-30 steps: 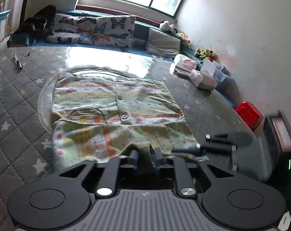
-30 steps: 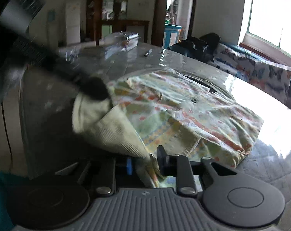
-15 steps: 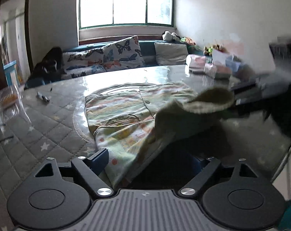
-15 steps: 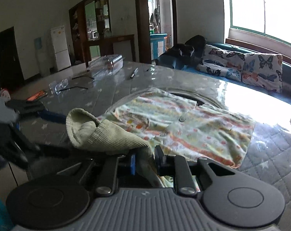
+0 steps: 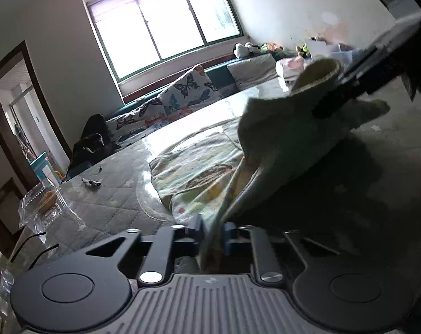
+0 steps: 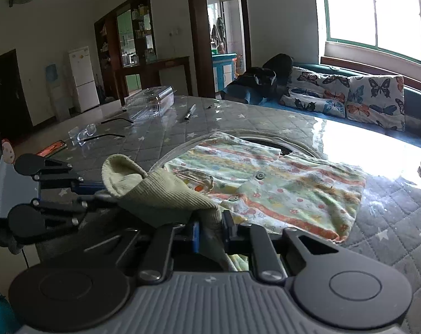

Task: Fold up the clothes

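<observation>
Fabric of the shirt [image 6: 266, 192] hides both pinch points where left claw [image 5: 212, 232] and right claw [image 6: 210, 231] clamp it.

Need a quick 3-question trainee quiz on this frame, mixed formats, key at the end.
1. True or false: the left gripper is shut on the garment.
2. What is the right gripper pinching? A) the pen B) the garment's ribbed hem C) the glasses
3. Fill in: the far part of the garment lies flat on the quilted ___, while the near edge is lifted.

Key:
1. True.
2. B, the ribbed hem; the pen and glasses lie untouched.
3. table.
</observation>
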